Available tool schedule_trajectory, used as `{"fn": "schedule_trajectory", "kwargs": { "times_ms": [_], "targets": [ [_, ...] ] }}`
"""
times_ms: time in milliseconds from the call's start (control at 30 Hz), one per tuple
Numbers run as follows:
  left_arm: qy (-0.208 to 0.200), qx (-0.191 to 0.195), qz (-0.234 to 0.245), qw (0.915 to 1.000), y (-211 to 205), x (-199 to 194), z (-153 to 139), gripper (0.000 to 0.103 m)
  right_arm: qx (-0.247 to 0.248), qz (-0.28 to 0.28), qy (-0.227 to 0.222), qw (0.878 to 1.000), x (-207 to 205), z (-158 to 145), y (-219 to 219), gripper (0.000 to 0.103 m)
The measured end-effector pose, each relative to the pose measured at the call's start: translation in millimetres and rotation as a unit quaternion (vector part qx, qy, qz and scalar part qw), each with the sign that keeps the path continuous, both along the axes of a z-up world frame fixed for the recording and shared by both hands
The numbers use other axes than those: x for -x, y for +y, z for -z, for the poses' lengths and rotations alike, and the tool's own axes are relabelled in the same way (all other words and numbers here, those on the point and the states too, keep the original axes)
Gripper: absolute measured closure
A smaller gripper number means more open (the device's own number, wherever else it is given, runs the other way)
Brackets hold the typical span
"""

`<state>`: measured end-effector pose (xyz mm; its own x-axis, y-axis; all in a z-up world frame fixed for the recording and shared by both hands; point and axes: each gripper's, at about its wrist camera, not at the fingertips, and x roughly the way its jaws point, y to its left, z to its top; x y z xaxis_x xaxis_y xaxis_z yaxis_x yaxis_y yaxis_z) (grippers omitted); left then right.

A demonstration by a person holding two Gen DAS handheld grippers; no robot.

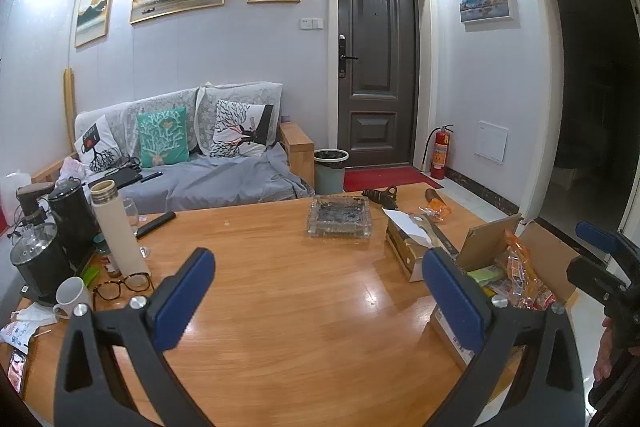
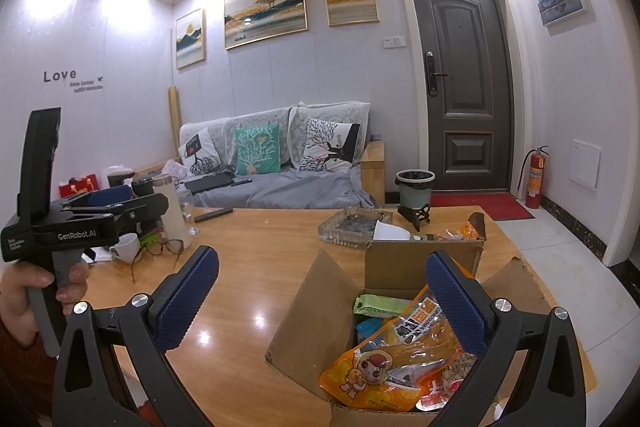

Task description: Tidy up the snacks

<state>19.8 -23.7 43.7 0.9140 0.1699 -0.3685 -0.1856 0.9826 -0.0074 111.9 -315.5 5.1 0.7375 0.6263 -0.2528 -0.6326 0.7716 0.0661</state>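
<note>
Your right claw (image 2: 322, 301) spread over open box (image 2: 320, 311); only that view shows orange snack bag (image 2: 392, 359). Left claw (image 1: 316, 301) spread above bare tabletop (image 1: 300, 307).

The wooden table (image 2: 280, 267) has a smooth, glossy varnish that mirrors the ceiling lights, and the cardboard box (image 2: 320, 291) on it is matt brown with rough torn edges. The snack bags inside, like the orange bag (image 2: 392, 359), are shiny crinkled plastic film, while the ashtray (image 1: 340, 217) is thick clear glass. Both the right gripper (image 2: 320, 299) and the left gripper (image 1: 316, 291) have matt black plastic arms with bright metal screws and blue finger pads (image 2: 184, 303) with a fine dotted texture.
</note>
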Motion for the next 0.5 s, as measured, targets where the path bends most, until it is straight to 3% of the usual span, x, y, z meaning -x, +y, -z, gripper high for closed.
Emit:
{"fn": "schedule_trajectory", "kwargs": {
  "times_ms": [500],
  "targets": [
    [-0.001,0.003,0.004,1.0000,1.4,0.8,0.3,0.001,0.002,0.001,-0.001,1.000,0.1,-0.2,-0.7,0.000]
  ]
}}
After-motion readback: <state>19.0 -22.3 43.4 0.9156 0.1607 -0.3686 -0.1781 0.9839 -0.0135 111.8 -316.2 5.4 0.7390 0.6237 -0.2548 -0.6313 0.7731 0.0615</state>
